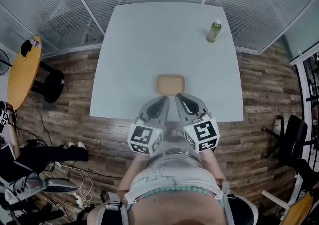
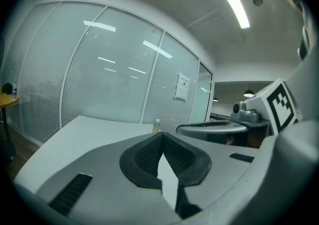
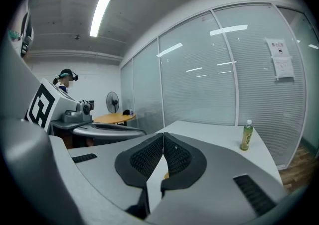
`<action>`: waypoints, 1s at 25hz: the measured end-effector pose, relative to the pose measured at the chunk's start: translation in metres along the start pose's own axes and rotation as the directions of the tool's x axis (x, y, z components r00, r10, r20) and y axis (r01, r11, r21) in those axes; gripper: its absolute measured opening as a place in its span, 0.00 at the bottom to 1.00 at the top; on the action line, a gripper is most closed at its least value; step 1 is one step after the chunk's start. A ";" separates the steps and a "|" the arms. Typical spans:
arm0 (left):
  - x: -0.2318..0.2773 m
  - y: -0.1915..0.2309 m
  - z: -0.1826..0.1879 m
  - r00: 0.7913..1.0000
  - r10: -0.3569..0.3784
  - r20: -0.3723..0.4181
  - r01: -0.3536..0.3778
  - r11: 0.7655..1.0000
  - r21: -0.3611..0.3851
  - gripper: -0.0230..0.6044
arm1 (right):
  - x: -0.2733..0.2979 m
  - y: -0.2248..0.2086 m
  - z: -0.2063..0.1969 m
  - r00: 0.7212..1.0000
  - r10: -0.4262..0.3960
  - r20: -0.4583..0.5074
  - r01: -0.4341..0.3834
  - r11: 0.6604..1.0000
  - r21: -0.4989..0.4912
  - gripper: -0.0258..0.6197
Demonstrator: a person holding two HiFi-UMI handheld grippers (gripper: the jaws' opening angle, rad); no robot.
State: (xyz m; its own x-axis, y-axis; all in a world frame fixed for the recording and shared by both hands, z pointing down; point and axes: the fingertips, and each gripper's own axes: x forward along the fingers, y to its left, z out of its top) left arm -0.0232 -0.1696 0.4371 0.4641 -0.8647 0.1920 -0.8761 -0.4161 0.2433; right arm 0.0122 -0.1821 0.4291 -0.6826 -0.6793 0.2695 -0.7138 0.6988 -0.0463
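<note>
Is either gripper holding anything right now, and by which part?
Nothing is held: the left gripper and right gripper both have their jaws shut together, empty, near the tan tray.

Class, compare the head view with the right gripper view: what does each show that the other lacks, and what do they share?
Only the head view: the holder's torso, floor cables and a black chair. Only the right gripper view: the ceiling light and the ribbed pads of the right gripper, which is shut with nothing between its jaws. Both: the white table, the bottle, the round yellow table and the left gripper.
</note>
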 end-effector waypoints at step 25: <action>0.050 0.092 0.036 0.988 -0.157 -0.007 0.157 0.987 0.028 0.04 | 0.099 -0.018 0.029 0.990 -0.142 0.008 0.142 0.990 0.015 0.04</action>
State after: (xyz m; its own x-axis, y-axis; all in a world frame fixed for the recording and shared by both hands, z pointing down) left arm -0.0857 -0.2610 0.4349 0.5970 -0.7865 0.1580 -0.7954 -0.5548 0.2440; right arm -0.0466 -0.2684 0.4288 -0.5755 -0.7736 0.2652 -0.8057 0.5919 -0.0220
